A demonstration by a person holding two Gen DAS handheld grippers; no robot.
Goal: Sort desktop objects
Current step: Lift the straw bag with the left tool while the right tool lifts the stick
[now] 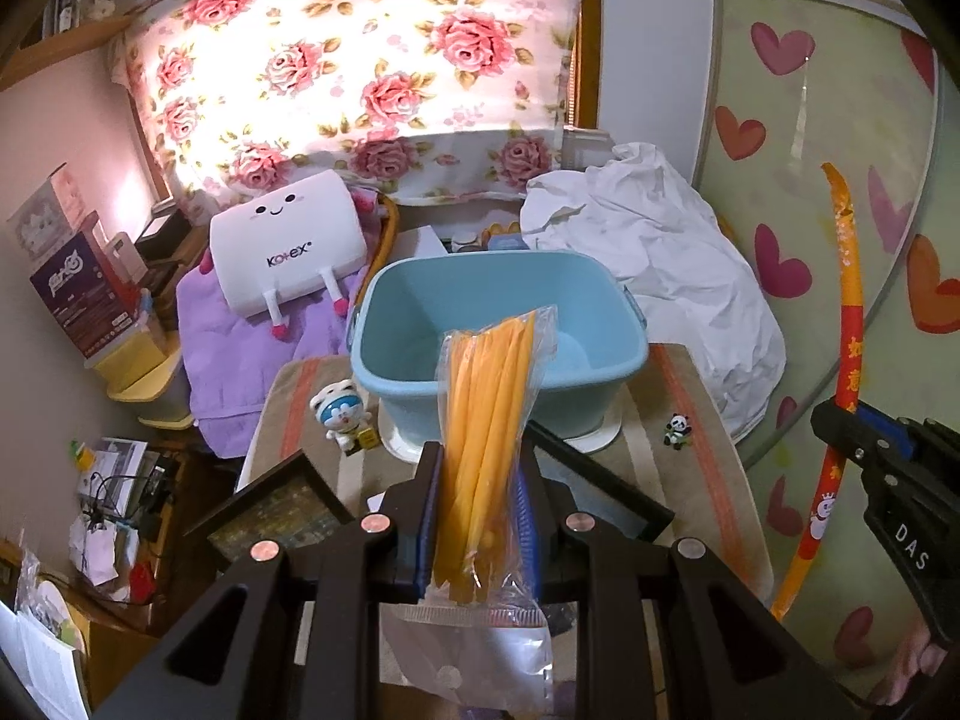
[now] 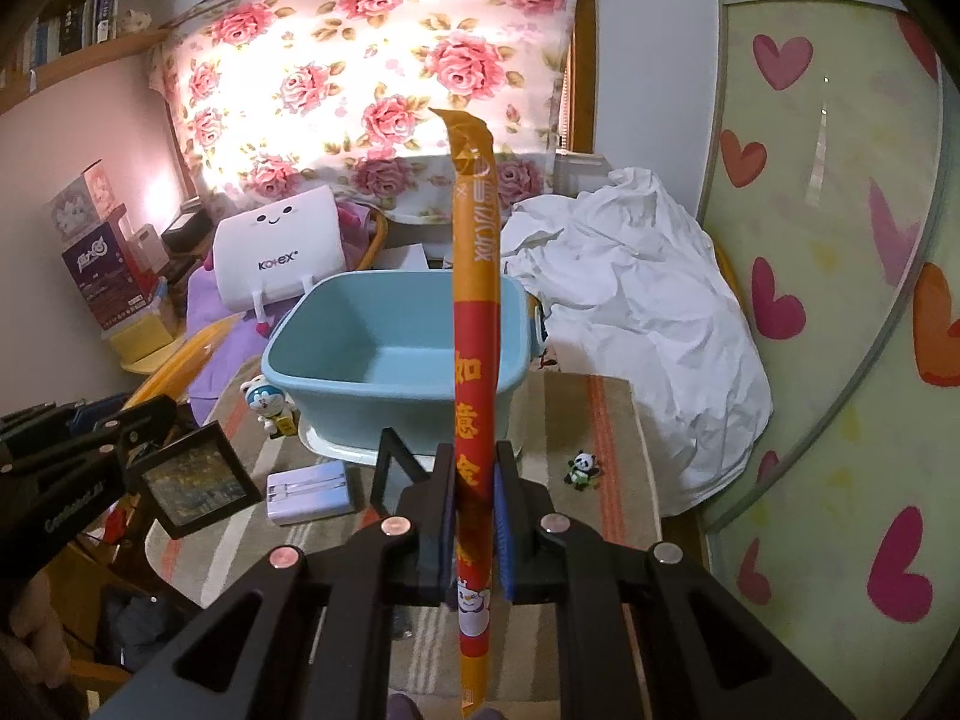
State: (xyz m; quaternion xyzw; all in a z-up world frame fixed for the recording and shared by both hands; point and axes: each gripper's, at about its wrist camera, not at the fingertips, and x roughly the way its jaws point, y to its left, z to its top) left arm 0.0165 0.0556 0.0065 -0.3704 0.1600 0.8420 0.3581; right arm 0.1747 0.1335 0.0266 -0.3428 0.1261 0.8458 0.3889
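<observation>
My left gripper (image 1: 480,480) is shut on a clear bag of yellow straws (image 1: 489,408), held upright in front of the light blue tub (image 1: 414,324). My right gripper (image 2: 474,480) is shut on a long red and orange packet (image 2: 474,312), upright before the same tub (image 2: 360,336). The right gripper also shows at the right edge of the left wrist view (image 1: 864,450), and the left gripper at the left edge of the right wrist view (image 2: 90,450). The tub's inside looks bare where visible.
On the striped cloth lie a Doraemon figure (image 2: 267,405), a panda figure (image 2: 582,469), a black picture frame (image 2: 195,480) and a pale purple box (image 2: 309,492). A white Kotex case (image 2: 279,246) and crumpled white cloth (image 2: 636,324) lie behind.
</observation>
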